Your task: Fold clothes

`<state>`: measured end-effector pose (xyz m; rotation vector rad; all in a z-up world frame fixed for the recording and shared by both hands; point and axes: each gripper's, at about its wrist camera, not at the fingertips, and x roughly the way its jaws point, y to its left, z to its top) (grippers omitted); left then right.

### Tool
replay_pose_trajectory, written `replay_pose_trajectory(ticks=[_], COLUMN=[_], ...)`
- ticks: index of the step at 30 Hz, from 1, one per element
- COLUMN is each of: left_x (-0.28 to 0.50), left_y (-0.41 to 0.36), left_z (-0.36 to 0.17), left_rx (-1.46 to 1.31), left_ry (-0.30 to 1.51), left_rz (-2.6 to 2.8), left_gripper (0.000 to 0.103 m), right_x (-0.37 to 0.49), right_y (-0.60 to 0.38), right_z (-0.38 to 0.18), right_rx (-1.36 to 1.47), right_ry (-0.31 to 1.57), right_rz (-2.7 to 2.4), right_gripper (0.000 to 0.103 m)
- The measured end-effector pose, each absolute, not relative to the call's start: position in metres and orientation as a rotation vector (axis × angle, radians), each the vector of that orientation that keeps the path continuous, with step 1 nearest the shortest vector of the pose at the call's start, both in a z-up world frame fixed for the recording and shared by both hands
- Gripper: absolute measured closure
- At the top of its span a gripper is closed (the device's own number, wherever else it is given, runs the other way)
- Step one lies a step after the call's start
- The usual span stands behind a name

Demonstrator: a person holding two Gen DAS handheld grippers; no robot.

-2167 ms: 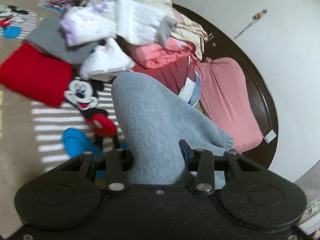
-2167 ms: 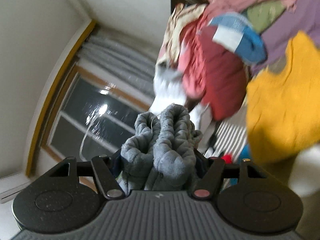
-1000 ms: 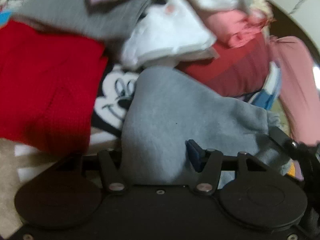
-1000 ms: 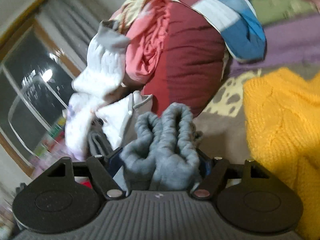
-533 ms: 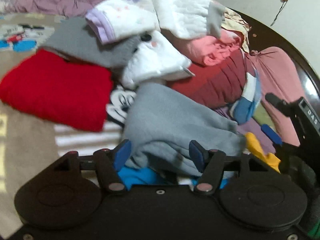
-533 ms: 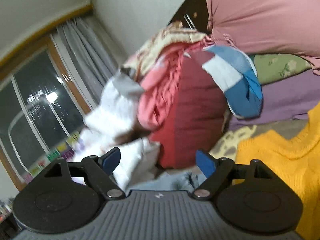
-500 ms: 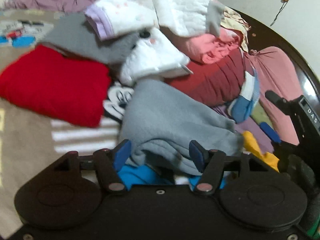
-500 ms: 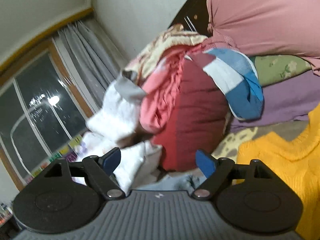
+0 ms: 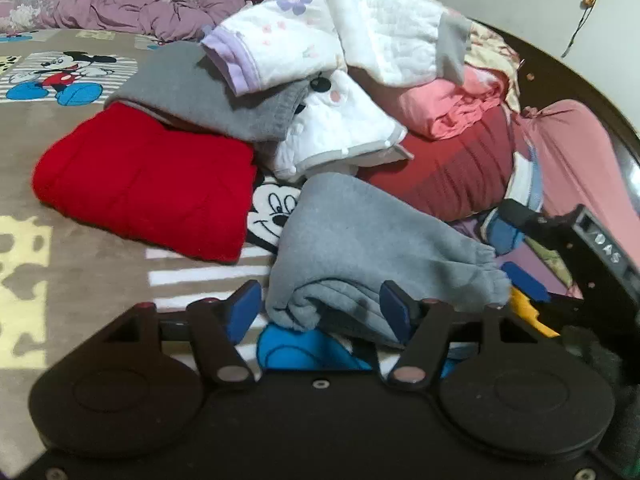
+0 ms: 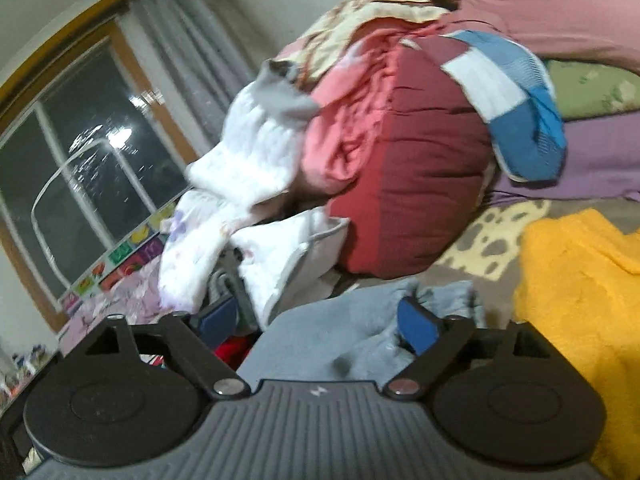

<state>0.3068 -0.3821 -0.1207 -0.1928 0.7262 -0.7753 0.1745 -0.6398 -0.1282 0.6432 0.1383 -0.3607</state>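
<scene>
The grey fleece garment [image 9: 360, 240] lies folded on the bed's Mickey Mouse blanket [image 9: 100, 276], just beside the red sweater [image 9: 144, 184] and in front of the unsorted clothes pile [image 9: 360, 80]. Both the left gripper [image 9: 320, 312] and the right gripper [image 10: 316, 320] hover over it, jaws wide and holding nothing. The fleece looks soft, thick and light — likely to slump if pinched singly, so the bunched cuff edge [image 9: 480, 276] or a stacked fold seems the surest hold.
</scene>
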Motion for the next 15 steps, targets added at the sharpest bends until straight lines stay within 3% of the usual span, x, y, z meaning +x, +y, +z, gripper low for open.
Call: replay_pose_trajectory(ticks=[2, 7, 15], left_x=[0.303, 0.293, 0.266], left_y=[-0.373, -0.352, -0.363], left_z=[-0.116, -0.103, -0.085], left_rx=[-0.185, -0.138, 0.048], left_ry=[0.727, 0.731, 0.7], left_rz=[-0.767, -0.722, -0.679], left_gripper=[0.024, 0.01, 0.002], right_x=[0.179, 0.184, 0.179], right_y=[-0.632, -0.613, -0.593], right_z=[-0.124, -0.115, -0.101], right_rx=[0.615, 0.585, 0.482], right_ry=[0.159, 0.212, 0.371], right_rz=[-0.349, -0.36, -0.461], right_gripper=[0.006, 0.0, 0.0])
